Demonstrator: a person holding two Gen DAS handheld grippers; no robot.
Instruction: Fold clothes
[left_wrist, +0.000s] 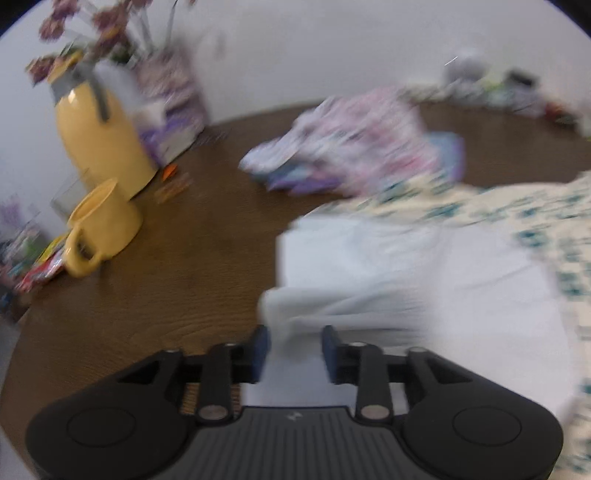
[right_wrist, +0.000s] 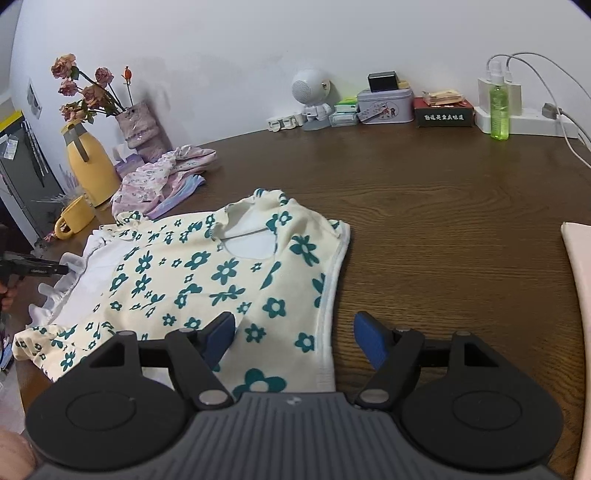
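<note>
Floral top (right_wrist: 221, 273), cream with teal flowers and a white lining, lies spread on the brown wooden desk (right_wrist: 443, 221) with its neckline away from the right gripper (right_wrist: 293, 338) and its near hem under that gripper's left finger. By my reading the fold has barely begun: the garment is still mostly flat, and only its left side is turned over to show the white lining (left_wrist: 369, 266), with a frilled white edge bunched there. The right gripper stands wide open with nothing in it, one blue pad over the fabric and the other over bare wood just past the top's right edge. The left gripper (left_wrist: 293, 354) is partly open; a fold of the white fabric lies between its pads, and in that blurred view I cannot tell whether they press on it. Bringing the sides in and doubling the body over appear still to be done. Beyond the left gripper lies a loose heap of pink and lilac clothes (right_wrist: 162, 177), apparently not yet folded. Farther left stand a yellow mug (left_wrist: 101, 229) and a yellow flask (left_wrist: 99, 136), beside dried roses (right_wrist: 85, 92). Along the white wall ahead of the right gripper sit a small white robot figure (right_wrist: 312, 99), tins, boxes, a green spray bottle (right_wrist: 499, 110) and a power strip with cables.
</note>
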